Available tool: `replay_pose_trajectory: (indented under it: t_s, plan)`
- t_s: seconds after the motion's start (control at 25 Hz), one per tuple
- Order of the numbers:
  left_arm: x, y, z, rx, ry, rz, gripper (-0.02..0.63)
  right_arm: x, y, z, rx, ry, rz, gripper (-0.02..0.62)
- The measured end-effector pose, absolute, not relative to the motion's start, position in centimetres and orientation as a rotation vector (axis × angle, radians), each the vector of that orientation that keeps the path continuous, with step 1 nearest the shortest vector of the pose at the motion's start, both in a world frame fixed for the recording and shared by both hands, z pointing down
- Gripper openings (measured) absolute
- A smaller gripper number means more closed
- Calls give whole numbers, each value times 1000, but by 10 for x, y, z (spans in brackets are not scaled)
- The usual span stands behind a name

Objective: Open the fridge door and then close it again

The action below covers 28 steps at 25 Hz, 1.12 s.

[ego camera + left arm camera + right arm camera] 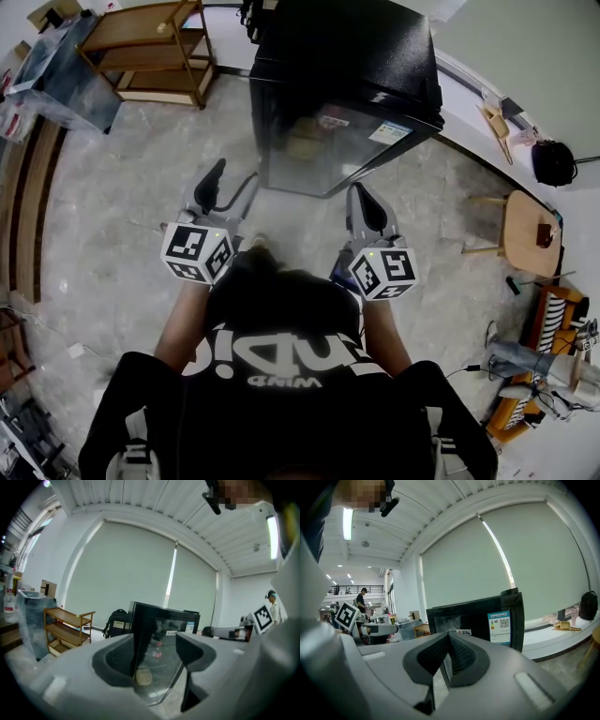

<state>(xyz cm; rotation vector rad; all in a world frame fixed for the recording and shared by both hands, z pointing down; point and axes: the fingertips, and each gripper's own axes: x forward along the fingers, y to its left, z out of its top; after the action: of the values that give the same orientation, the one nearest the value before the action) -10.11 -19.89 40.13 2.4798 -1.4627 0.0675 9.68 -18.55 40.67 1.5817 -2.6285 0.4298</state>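
Facing the fridge, left tool gapes, right tool sits closed.

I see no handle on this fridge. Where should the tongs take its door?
Likely the glass door by its left upright edge, from the front: that edge is thin enough to straddle, and the open left tongs face it. Hinge side can't be told.

the left gripper has its jaws wide apart, and no thing is pressed between them. through the gap shows the black fridge with its glass door. left of the fridge stand a black backpack and a wooden shelf. at the right edge is the right gripper.
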Motion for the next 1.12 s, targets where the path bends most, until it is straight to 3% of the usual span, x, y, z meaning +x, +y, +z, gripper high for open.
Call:
replay_pose_trajectory:
  t_s: [0.12, 1.12]
  plan:
    - [-101, -204, 407, 2470, -1457, 80, 298, 95, -188, 408, 1579, -2628, 438, -2]
    - [-98, -307, 477, 2451, -1370, 227, 290, 102, -224, 419, 1633, -2565, 475, -2]
